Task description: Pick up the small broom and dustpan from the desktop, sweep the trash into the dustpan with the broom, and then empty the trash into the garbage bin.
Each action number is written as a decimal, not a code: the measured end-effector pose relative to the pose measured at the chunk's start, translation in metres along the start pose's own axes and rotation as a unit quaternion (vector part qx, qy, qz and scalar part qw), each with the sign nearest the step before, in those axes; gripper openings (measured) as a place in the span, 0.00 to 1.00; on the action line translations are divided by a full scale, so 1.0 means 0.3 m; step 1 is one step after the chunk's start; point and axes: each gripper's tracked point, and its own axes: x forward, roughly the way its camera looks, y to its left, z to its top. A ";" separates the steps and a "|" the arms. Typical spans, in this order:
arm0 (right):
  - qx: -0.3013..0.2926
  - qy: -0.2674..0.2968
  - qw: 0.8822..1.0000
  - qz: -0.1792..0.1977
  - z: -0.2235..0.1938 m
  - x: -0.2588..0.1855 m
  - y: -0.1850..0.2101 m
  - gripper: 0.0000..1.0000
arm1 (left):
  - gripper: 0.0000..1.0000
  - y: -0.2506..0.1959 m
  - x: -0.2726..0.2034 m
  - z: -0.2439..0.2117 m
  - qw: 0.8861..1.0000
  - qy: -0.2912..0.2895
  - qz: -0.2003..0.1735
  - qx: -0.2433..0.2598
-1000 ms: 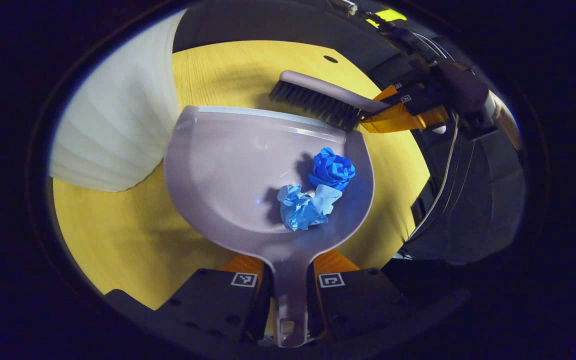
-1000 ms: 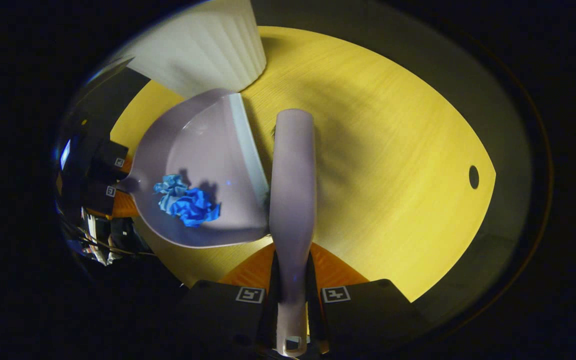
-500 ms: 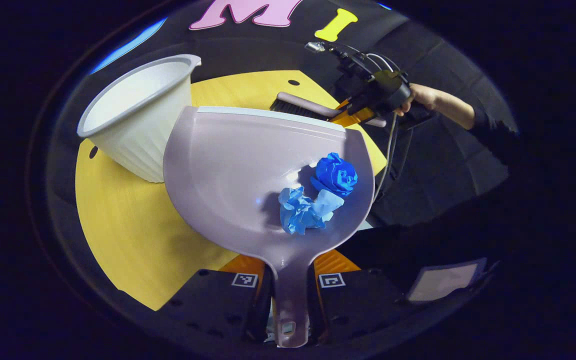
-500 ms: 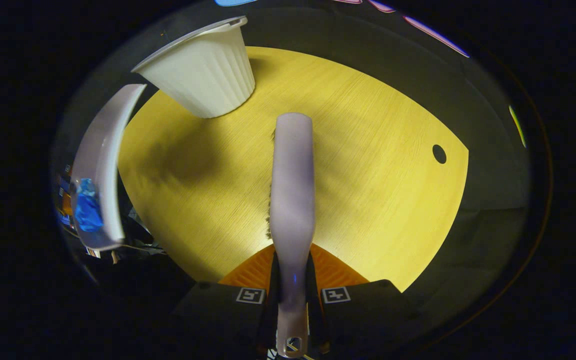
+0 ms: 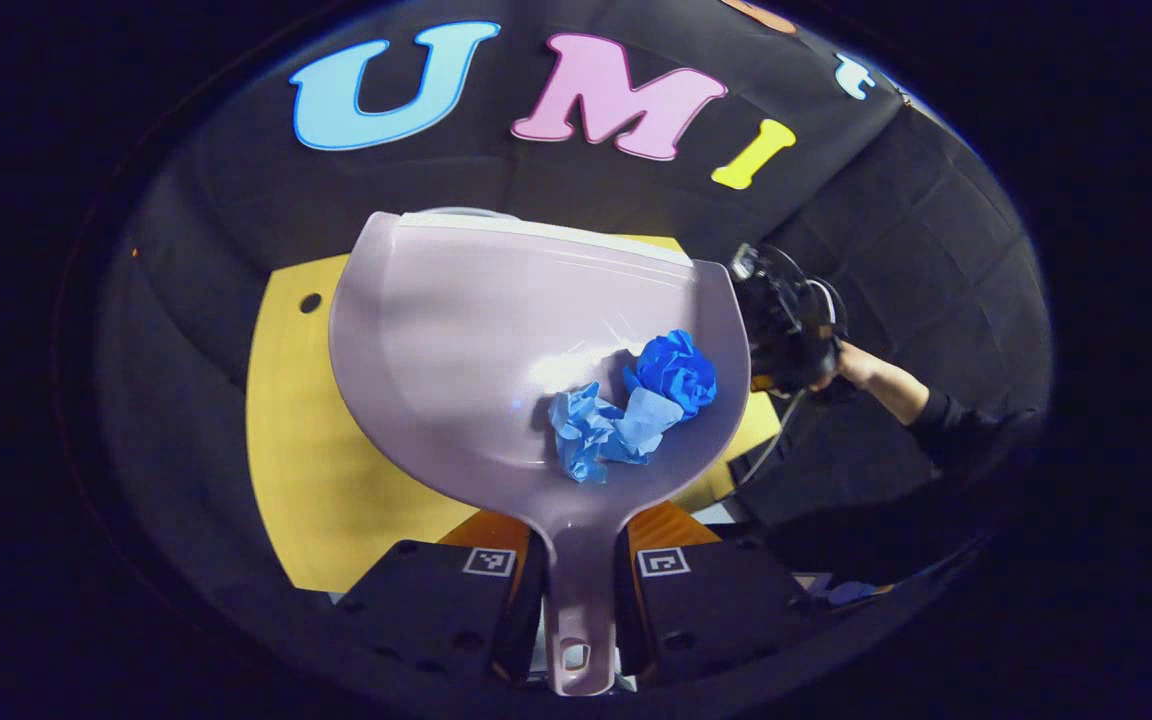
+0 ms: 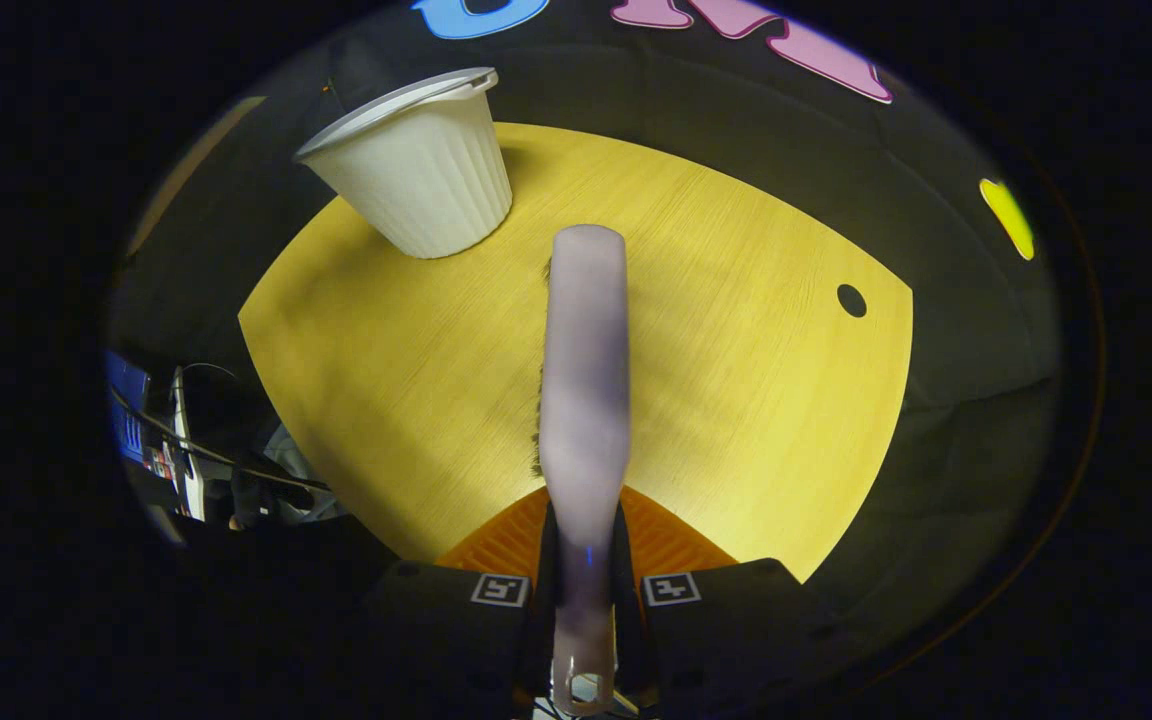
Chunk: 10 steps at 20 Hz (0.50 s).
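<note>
The left tool (image 5: 576, 560) pinches the handle of the pale mauve plastic dustpan (image 5: 476, 340) between both fingers, holding the pan raised over the yellow wood-grain surface (image 5: 326, 480). Two crumpled blue paper balls (image 5: 636, 405) lie touching each other in the pan's back right corner, near the handle. Off to the right, a person's hand (image 5: 851, 365) grips the other tool's dark body.

The right tool (image 6: 584, 590) is pressed onto the handle of the small mauve broom (image 6: 586, 380), which points forward above the surface, bristles just visible along its left edge. The white ribbed plastic garbage bin (image 6: 416, 180) stands upright at the surface's far left corner, well apart from the broom.
</note>
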 end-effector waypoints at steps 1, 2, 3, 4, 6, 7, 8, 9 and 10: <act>0.008 -0.003 1.000 0.008 -0.007 0.004 -0.001 0.28 | 0.28 0.038 0.026 0.022 0.999 0.008 0.031 0.003; 0.012 -0.007 1.000 0.011 -0.008 0.011 -0.008 0.28 | 0.28 0.067 0.056 0.044 0.998 0.019 0.053 0.005; 0.011 -0.015 1.000 0.009 -0.010 0.020 -0.014 0.28 | 0.28 0.041 0.097 0.052 0.997 0.034 0.072 0.009; 0.011 -0.015 1.000 0.006 -0.018 0.021 -0.008 0.28 | 0.28 0.000 0.126 0.060 0.994 0.051 0.094 0.006; 0.019 -0.018 1.000 0.007 -0.017 0.020 0.000 0.27 | 0.28 -0.070 0.209 0.058 0.988 0.083 0.128 0.022; 0.025 -0.020 0.999 0.013 -0.017 0.021 0.004 0.28 | 0.28 -0.096 0.234 0.049 0.984 0.096 0.147 0.033; 0.030 -0.024 0.999 0.019 -0.017 0.026 -0.001 0.28 | 0.28 -0.111 0.262 0.037 0.979 0.111 0.163 0.051; 0.030 -0.028 0.999 0.024 -0.018 0.030 -0.003 0.28 | 0.28 -0.122 0.280 0.028 0.972 0.128 0.184 0.069; 0.030 -0.033 0.999 0.026 -0.018 0.031 -0.004 0.27 | 0.28 -0.141 0.297 0.020 0.963 0.146 0.206 0.097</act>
